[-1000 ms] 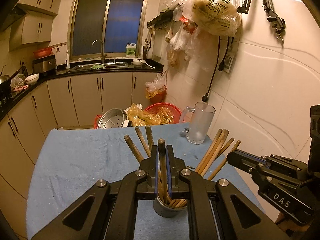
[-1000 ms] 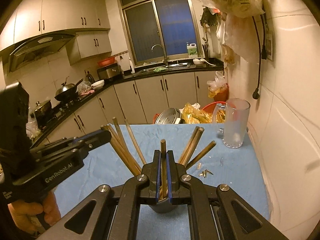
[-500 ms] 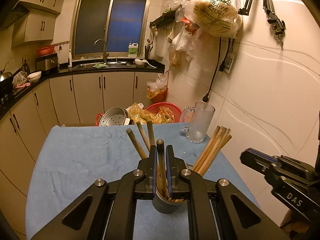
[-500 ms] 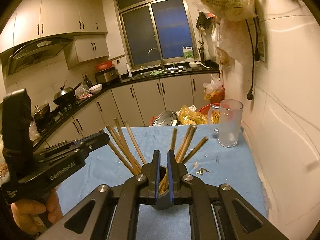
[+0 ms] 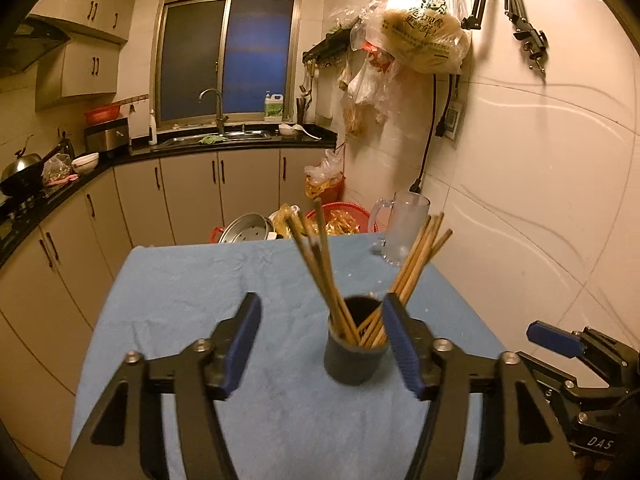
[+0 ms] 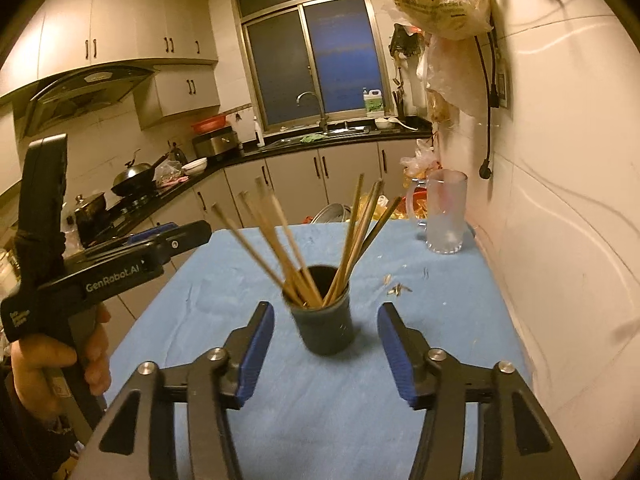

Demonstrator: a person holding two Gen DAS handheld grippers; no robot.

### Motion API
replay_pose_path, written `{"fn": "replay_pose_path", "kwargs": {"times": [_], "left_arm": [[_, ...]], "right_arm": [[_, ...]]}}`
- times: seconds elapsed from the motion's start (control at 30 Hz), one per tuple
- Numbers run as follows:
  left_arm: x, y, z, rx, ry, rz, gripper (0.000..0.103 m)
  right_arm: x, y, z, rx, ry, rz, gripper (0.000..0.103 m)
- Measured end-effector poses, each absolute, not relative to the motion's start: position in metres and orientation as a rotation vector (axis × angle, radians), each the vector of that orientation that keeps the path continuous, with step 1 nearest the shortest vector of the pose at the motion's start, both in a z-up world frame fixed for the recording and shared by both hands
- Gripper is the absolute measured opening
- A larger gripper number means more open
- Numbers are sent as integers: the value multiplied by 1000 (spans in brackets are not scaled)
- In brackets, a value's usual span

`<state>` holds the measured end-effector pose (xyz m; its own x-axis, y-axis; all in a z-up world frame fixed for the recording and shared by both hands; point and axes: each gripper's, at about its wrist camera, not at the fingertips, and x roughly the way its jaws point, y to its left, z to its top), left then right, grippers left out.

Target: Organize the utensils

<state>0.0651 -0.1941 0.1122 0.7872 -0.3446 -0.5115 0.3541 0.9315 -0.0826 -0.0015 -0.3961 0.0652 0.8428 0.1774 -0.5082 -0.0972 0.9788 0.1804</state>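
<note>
A dark cup [image 5: 354,354] stands on the blue cloth [image 5: 188,292] and holds several wooden chopsticks [image 5: 320,264] that fan out left and right. It also shows in the right wrist view [image 6: 325,320] with its chopsticks [image 6: 280,240]. My left gripper [image 5: 322,344] is open and empty, its jaws on either side of the cup, just in front of it. My right gripper [image 6: 326,350] is open and empty, a little in front of the cup. The right gripper also shows at the lower right of the left wrist view [image 5: 556,338], and the left gripper at the left of the right wrist view [image 6: 188,236].
A glass mug [image 5: 402,234] stands at the table's far right corner by the tiled wall; it also shows in the right wrist view [image 6: 446,216]. Small scraps [image 6: 396,286] lie on the cloth right of the cup. Baskets and a steel pot [image 5: 248,232] sit beyond the far edge.
Both grippers were shut on a chopstick over the cup. Each has let its chopstick go into the cup, opened wide, and drawn back from the cup.
</note>
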Motion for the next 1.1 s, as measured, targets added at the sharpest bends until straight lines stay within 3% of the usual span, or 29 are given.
{"fn": "replay_pose_path", "kwargs": {"times": [0.07,0.17,0.57,1.1], "left_arm": [[51,-188,108,28,542,-372,77],[33,-181,98,54,547,-354,80],[-13,-145,67,4,590,-264,102],[-69,-129,50,94,527,-157,102]], "right_arm": [[-14,-391,63,147,539,139,71],[-31,-384,59,155,524,146,76],[-84,-376,35,208,509,132,86],[-149,-358,17,125,453,67,89]]}}
